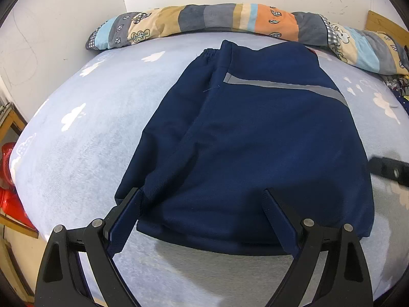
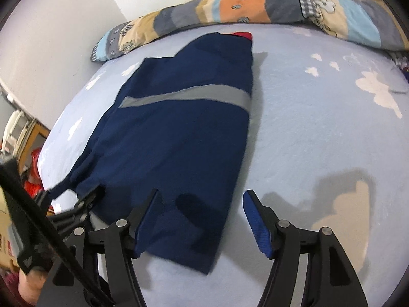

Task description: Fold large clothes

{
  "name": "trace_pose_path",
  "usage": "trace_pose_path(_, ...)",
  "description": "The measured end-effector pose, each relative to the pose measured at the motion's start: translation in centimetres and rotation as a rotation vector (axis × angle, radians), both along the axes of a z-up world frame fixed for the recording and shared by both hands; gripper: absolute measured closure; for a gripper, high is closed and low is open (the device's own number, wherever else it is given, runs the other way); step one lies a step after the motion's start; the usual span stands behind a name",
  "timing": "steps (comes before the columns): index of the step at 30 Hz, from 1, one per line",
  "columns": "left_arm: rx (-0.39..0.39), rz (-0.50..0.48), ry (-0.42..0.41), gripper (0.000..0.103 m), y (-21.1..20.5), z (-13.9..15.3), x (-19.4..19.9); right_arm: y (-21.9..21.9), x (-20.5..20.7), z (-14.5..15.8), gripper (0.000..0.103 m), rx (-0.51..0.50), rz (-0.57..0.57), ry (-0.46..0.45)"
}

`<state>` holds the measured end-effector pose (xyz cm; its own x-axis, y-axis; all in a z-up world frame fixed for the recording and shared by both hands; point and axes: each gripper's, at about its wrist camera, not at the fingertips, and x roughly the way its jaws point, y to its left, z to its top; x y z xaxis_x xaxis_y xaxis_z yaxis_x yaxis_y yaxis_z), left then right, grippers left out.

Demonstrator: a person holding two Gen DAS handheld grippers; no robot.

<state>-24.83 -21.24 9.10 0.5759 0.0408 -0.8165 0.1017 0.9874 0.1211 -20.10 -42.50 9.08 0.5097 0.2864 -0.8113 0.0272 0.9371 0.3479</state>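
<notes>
both grippers sit at the near hem of the navy garment [image 1: 255, 140] with their jaws apart, and neither pinches cloth. left gripper [image 1: 202, 197] stands wide open across the near left corner — its left finger rests at the cloth's left edge, the other over the middle of the hem, the fabric lying loose between and just beyond the tips. right gripper [image 2: 200, 198] is open too, less widely, with the near right corner under it: its left finger lies over the cloth, its right finger over bare bed sheet [image 2: 319, 128] just beside the garment's right edge. from either gripper the garment runs straight ahead, its long axis pointing away toward the patchwork quilt roll [image 1: 230, 20] at the far side of the bed; a grey stripe [image 2: 184, 94] crosses it well past the midpoint, and a bit of red cloth [image 2: 241, 35] shows at the far end. it looks already folded lengthwise into a long panel, so the likely next step is a fold end to end. that turns on each gripper taking its own near corner — left for the left, right for the right — and carrying the hem forward along that axis. the right one seems to need a small shift leftward to get both fingers around the edge.
</notes>
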Motion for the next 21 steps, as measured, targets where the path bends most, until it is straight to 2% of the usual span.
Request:
trace_pose_path(2,-0.002,0.000,0.002,0.010,0.0,0.0,0.0,-1.4,1.1,-0.8,0.030,0.071,-0.024,0.017)
trace_pose_path(6,-0.003,-0.002,0.004,0.010,0.0,-0.1,0.0,-3.8,3.5,-4.3,0.026,0.333,-0.052,0.096)
trace_pose_path(8,-0.012,-0.002,0.007,0.010,0.2,-0.1,0.1,-4.4,4.5,-5.7,0.023,0.416,-0.059,0.104)
trace_pose_path(9,-0.021,-0.002,0.009,0.010,0.3,0.0,0.1,-4.7,5.2,-5.8,0.019,0.462,-0.053,0.090)
trace_pose_path(11,-0.084,-0.005,0.014,0.010,0.9,0.8,0.4,-4.4,6.5,-5.9,0.017,0.521,-0.017,0.084)
trace_pose_path(14,-0.213,0.002,-0.028,0.010,3.2,3.6,2.0,-3.2,8.3,-5.9,0.013,0.521,0.028,0.064)
trace_pose_path(16,-0.234,0.037,-0.063,0.010,5.5,5.3,3.9,-1.9,9.2,-5.8,0.012,0.483,0.076,0.048)
trace_pose_path(17,-0.274,0.054,-0.055,0.009,7.1,5.7,5.2,-1.3,9.5,-5.6,0.013,0.454,0.101,0.037)
trace_pose_path(18,-0.342,0.073,-0.014,0.006,8.9,5.3,6.9,-0.7,9.6,-5.2,0.016,0.417,0.127,0.015)
trace_pose_path(20,-0.481,0.124,0.099,0.006,12.2,3.2,10.0,0.2,9.4,-4.2,0.031,0.355,0.149,-0.027)
trace_pose_path(21,-0.564,0.154,0.170,0.006,13.7,1.6,11.2,0.2,9.2,-3.6,0.046,0.338,0.149,-0.055)
